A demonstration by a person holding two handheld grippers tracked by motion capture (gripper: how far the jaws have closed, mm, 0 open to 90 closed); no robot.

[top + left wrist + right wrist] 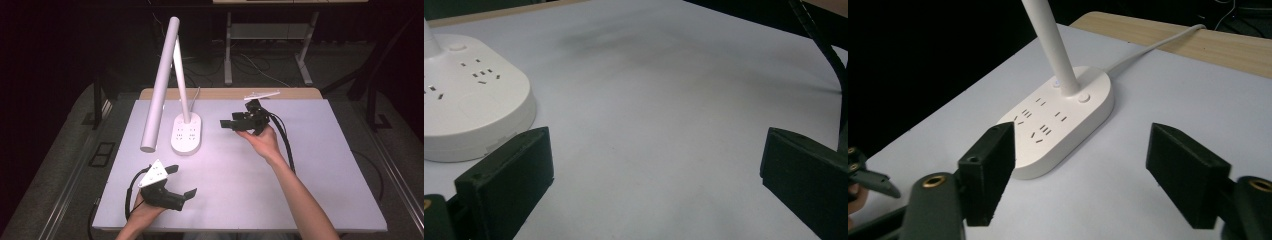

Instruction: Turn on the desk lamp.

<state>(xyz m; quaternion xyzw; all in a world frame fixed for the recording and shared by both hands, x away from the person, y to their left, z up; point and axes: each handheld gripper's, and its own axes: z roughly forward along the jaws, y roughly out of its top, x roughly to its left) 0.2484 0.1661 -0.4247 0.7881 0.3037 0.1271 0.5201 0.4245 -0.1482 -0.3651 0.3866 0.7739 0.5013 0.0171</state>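
Facing the white oval plastic lamp base point(1058, 125) with sockets, right gripper point(229, 124) spread wide and empty, base just ahead of its fingers; left gripper point(181, 181) also spread, resting aside.

lamp base point(469, 100): cut by left edge, left gripper view | lamp stem point(1050, 45): top cut, right gripper view

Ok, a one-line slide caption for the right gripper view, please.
Right gripper, jaws open and empty, faces the white desk lamp base with its built-in sockets on the white table.
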